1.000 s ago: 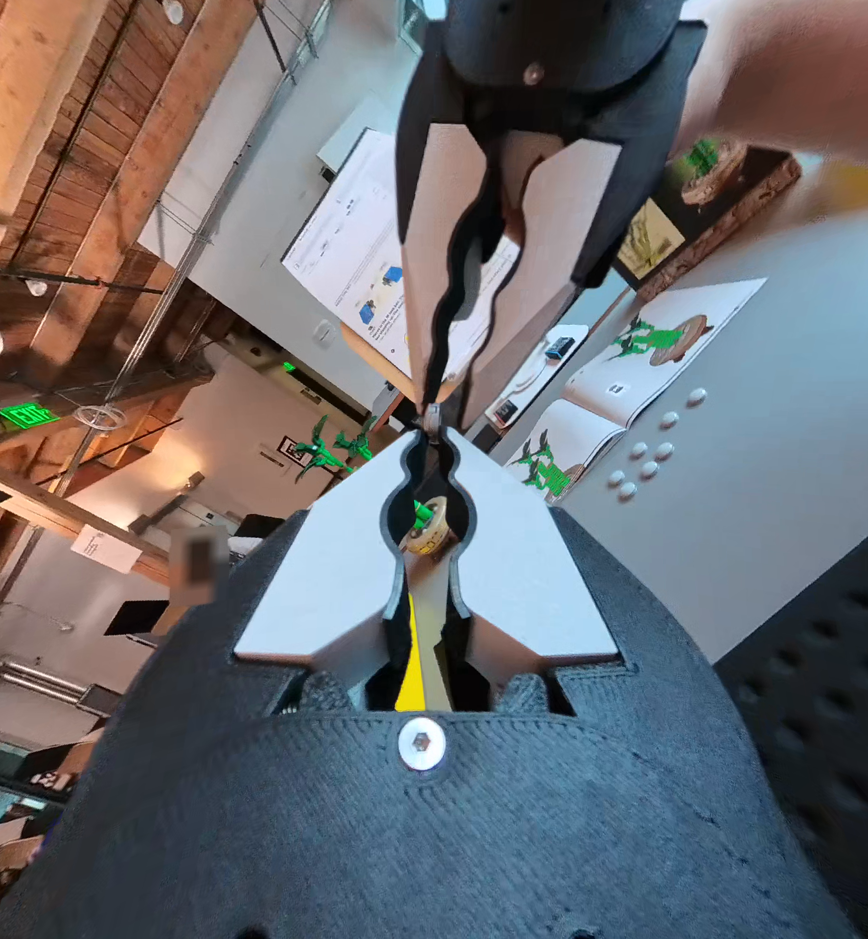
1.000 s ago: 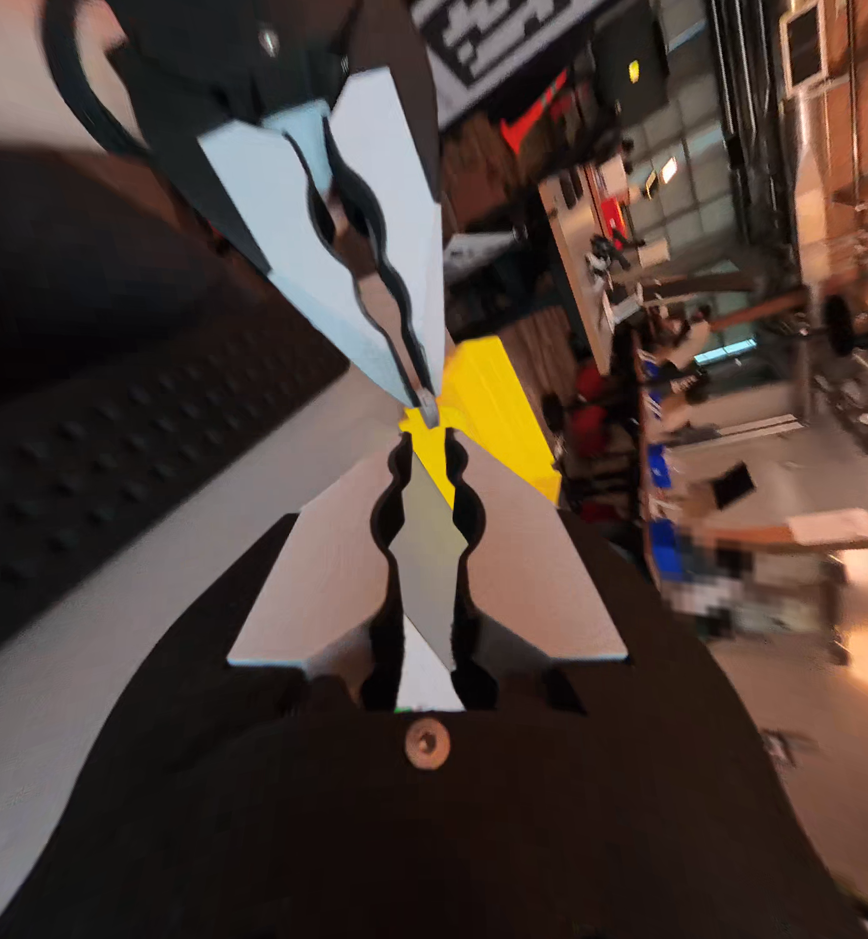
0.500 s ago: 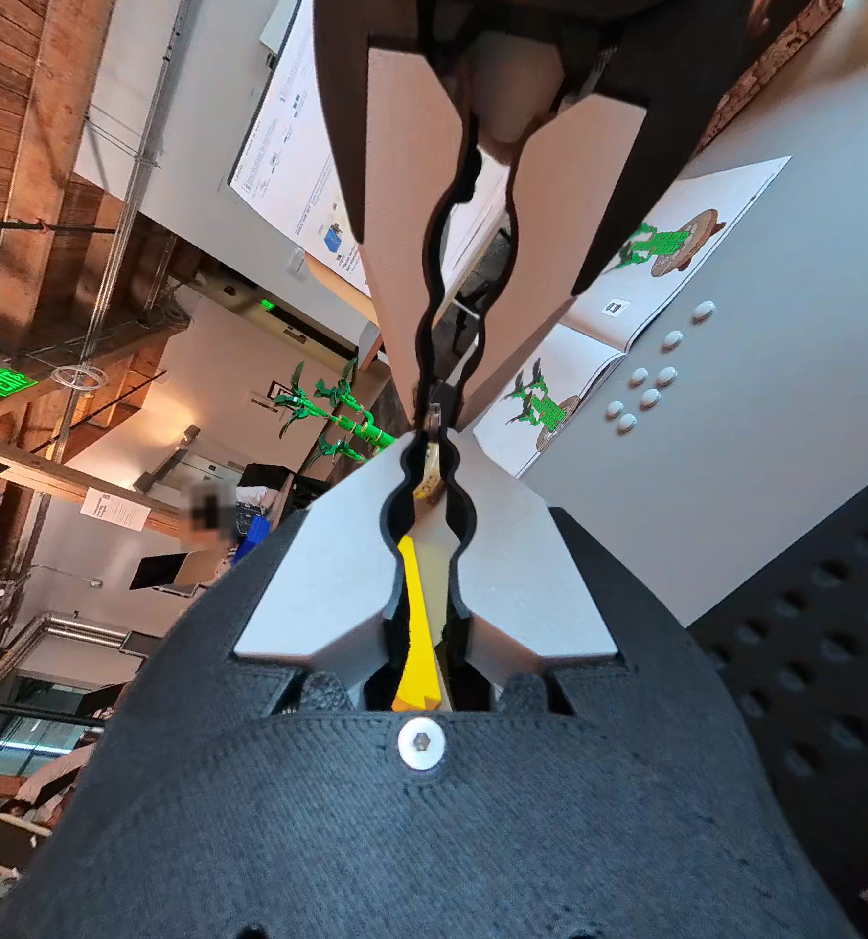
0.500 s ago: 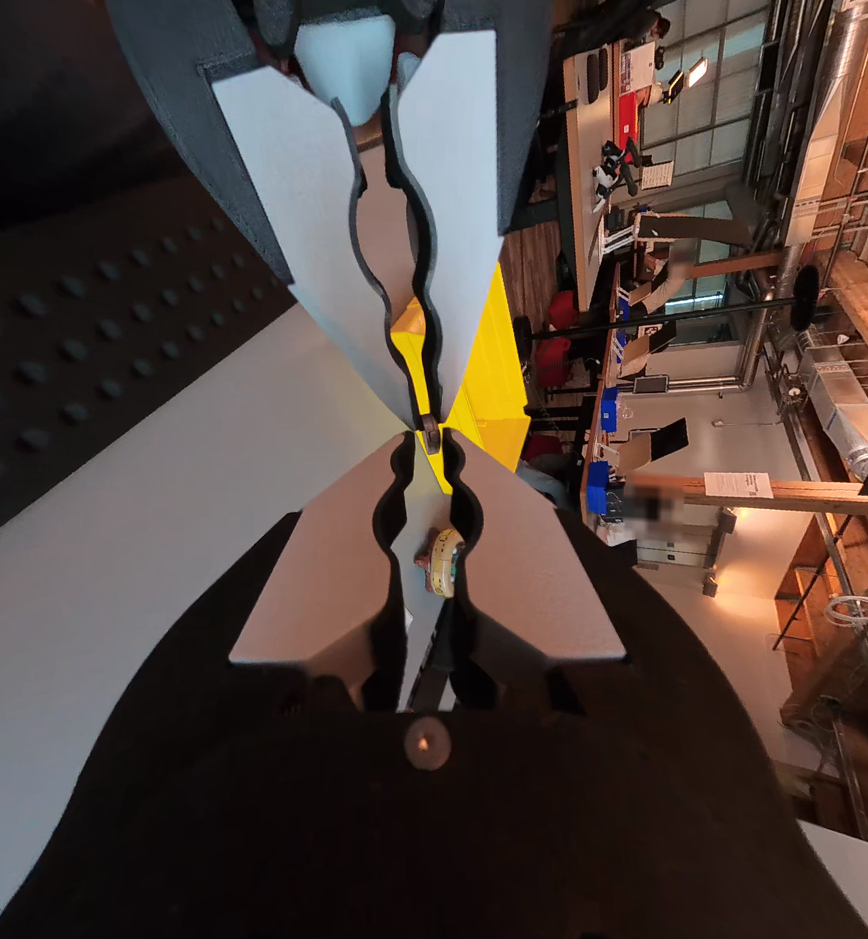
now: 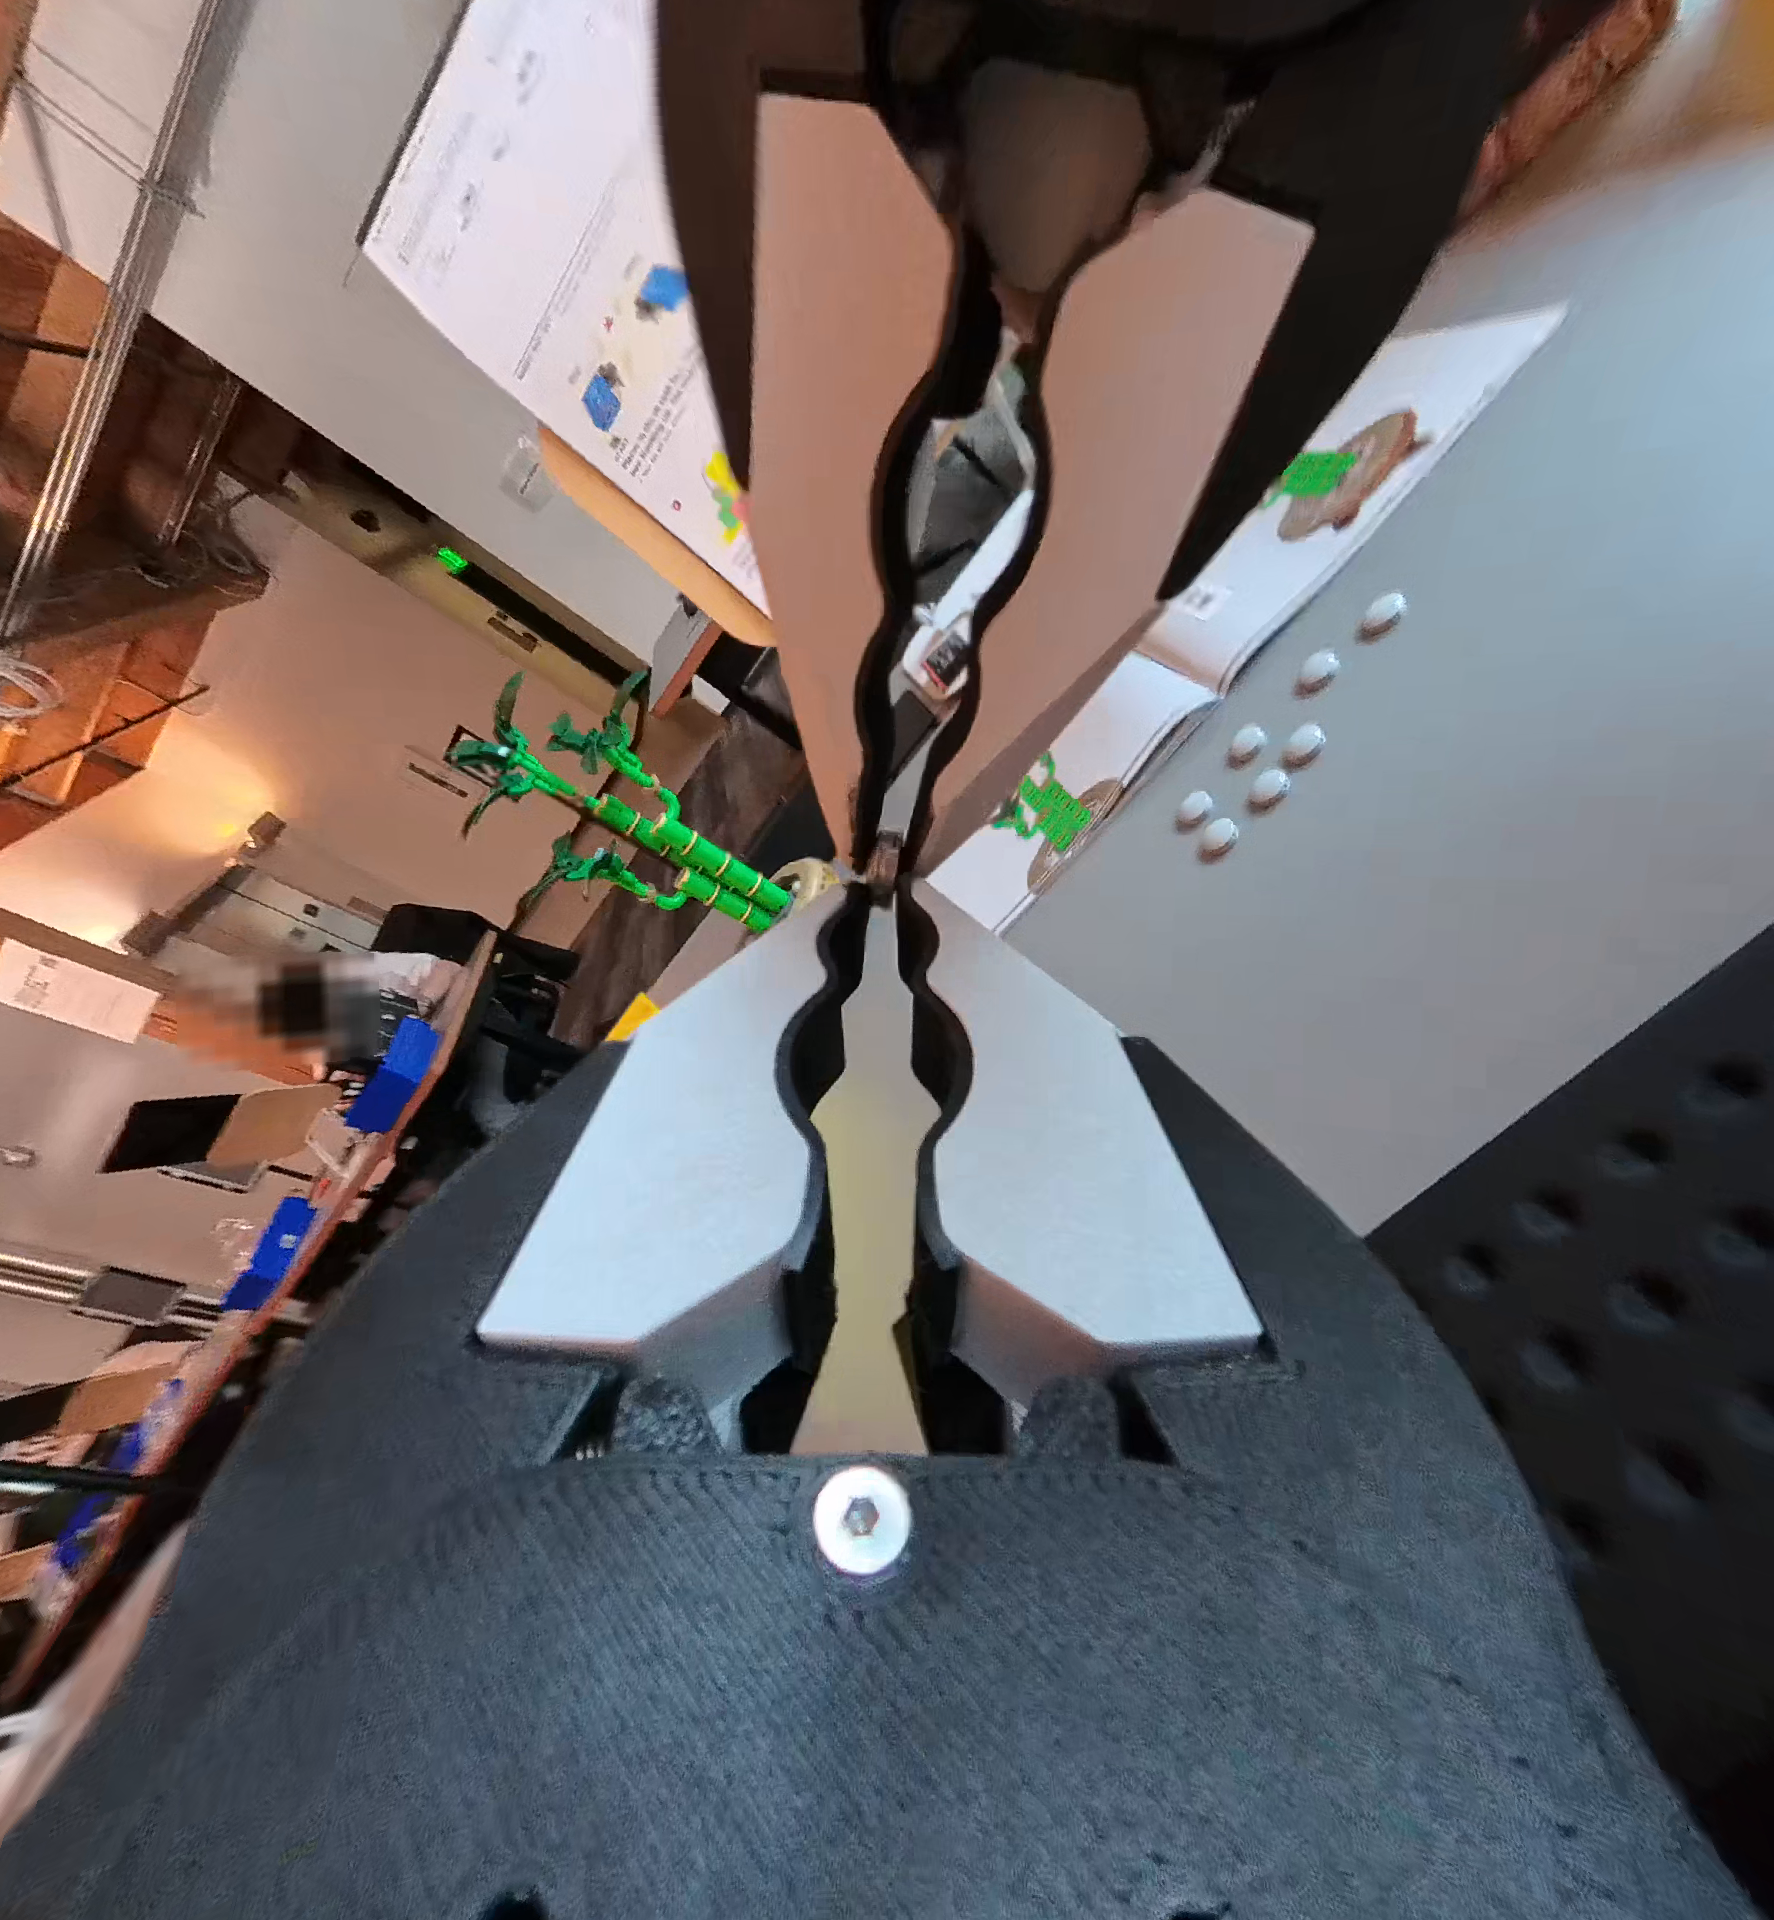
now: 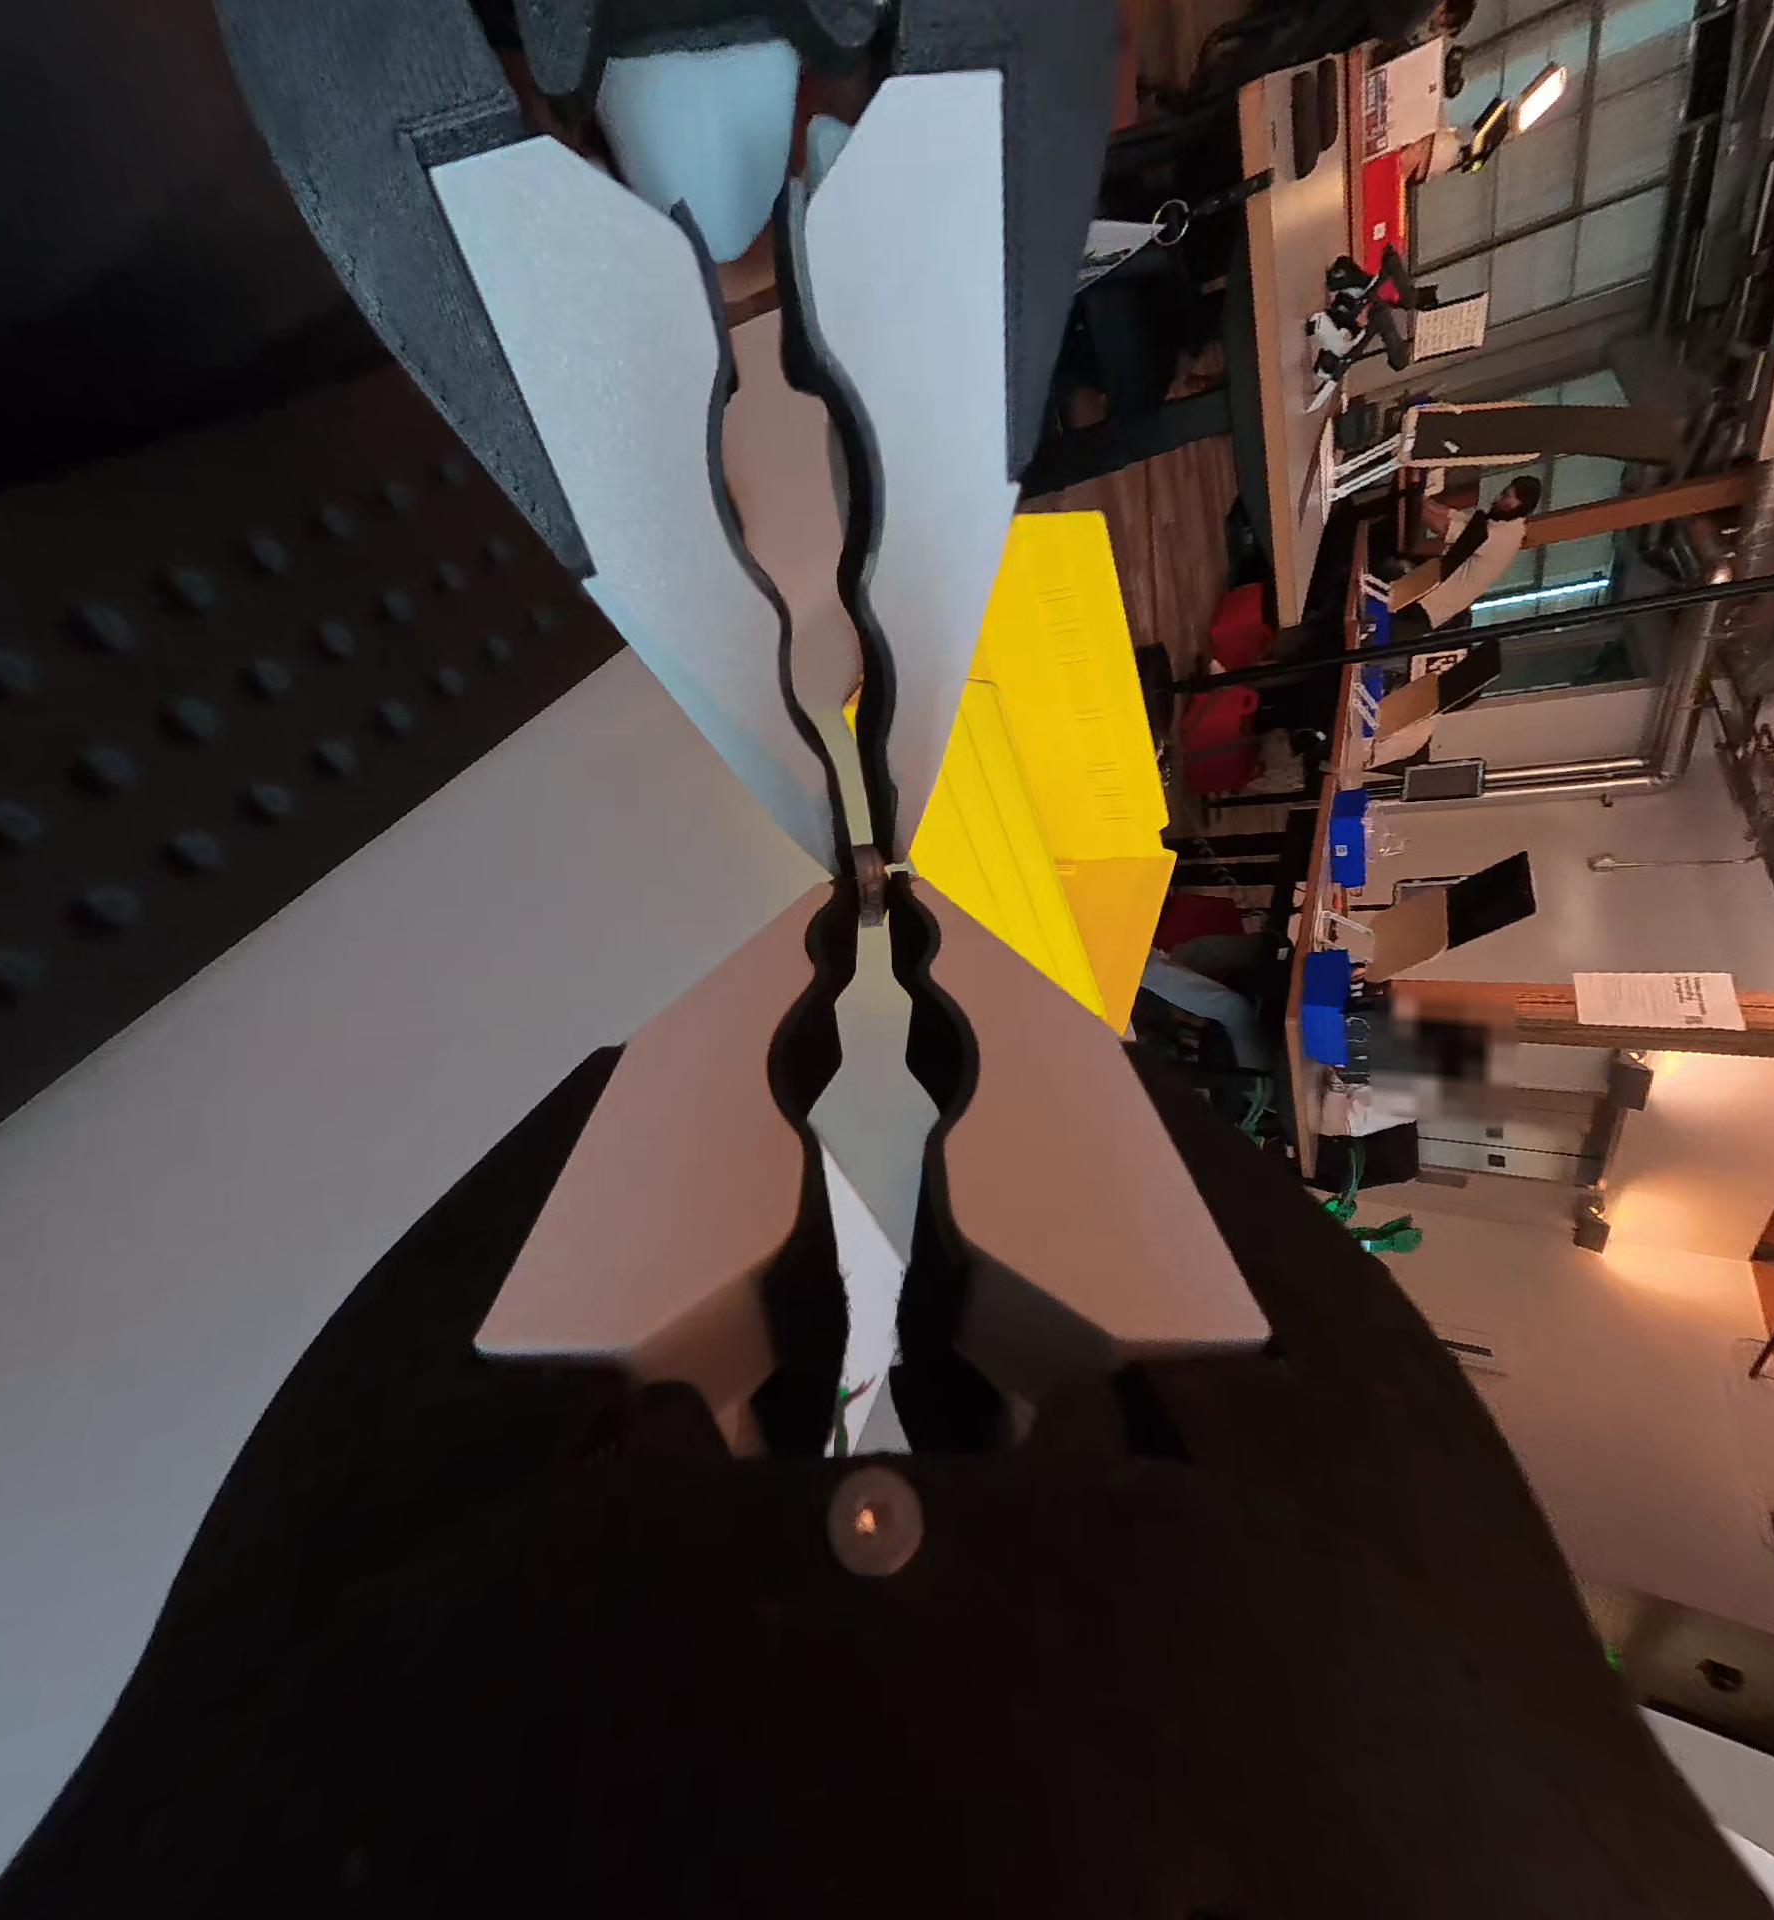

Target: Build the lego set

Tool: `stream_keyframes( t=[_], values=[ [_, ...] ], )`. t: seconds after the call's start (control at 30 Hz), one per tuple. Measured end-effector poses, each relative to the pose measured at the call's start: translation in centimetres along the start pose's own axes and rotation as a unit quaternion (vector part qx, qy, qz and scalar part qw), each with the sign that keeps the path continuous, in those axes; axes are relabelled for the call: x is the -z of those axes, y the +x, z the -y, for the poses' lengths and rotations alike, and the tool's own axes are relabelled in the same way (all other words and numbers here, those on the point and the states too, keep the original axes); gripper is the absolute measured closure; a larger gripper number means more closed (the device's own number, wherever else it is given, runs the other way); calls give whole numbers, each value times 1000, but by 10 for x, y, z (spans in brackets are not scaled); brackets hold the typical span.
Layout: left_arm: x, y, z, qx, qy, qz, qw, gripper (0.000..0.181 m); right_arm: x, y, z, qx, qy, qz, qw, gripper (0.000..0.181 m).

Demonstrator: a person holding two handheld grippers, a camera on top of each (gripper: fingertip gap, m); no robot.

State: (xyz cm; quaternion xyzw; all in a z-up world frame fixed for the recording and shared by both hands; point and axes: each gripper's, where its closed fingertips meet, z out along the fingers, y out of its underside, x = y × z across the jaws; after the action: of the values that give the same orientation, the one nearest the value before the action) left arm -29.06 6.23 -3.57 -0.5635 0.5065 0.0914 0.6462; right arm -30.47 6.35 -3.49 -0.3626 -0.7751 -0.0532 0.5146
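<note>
- The left gripper has its tips drawn nearly together, meeting the right gripper tip to tip; the right one comes down from 12 o'clock in the left wrist view.
- A tiny dark lego piece sits pinched exactly where the four tips meet. Each claw looks pressed onto it, though which one truly bears it I cannot tell.
- In the right wrist view the same small brown piece shows at centre, between the right gripper tips and the left gripper tips above.
- The built green bamboo plant stands toward 10 o'clock of the tips, a pale round part just beside them.
- The open instruction booklet lies at 2 o'clock on the grey table, with white round studs near it.
- A yellow bin stands at 2 o'clock in the right wrist view.
- Judged step: a hand-over or re-grip of one small part in mid-air.
- The next move probably calls for one claw to loosen while the other keeps firm, then carrying the part to the plant.
</note>
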Motion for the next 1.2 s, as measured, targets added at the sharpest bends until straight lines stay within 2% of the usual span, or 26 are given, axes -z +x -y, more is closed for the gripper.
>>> stream_keyframes(
  t=[0.03,0.1,0.13,0.23,0.3,0.4,0.53,0.73,0.9,0.97,1.07,1.13,1.2],
  values=[
    [0,-3,0,26,15,0,1000,177,0,3,0,-2,8,-8,1000,175],
    [2,-10,3,119,65,-23,991,178,2,15,-3,-2,14,-44,999,175],
    [5,-14,6,180,97,-45,978,175,4,24,-7,6,10,-72,997,175],
    [19,-32,11,343,188,-107,914,164,14,37,-4,25,35,-122,992,175],
    [24,-36,12,414,223,-154,869,151,20,42,5,31,64,-142,987,175],
    [24,-33,11,463,242,-202,828,142,22,42,17,50,93,-156,982,175],
    [24,-32,14,477,271,-220,807,152,12,32,20,63,101,-143,983,175],
    [18,-24,9,468,275,-242,804,166,-1,21,24,72,116,-130,982,175],
    [13,-17,-4,444,267,-246,819,168,-12,11,13,45,117,-91,988,173],
    [9,-18,-10,430,263,-229,833,168,-15,8,-7,11,88,-58,994,164],
    [-2,-21,-24,398,246,-190,863,168,-2,16,-58,-70,17,-31,997,161],
    [-9,-19,-33,366,240,-166,884,168,19,33,-98,-144,-28,-54,988,158],
    [-18,-11,-45,335,223,-147,904,168,43,49,-131,-240,-47,-83,966,154]
  ],
)
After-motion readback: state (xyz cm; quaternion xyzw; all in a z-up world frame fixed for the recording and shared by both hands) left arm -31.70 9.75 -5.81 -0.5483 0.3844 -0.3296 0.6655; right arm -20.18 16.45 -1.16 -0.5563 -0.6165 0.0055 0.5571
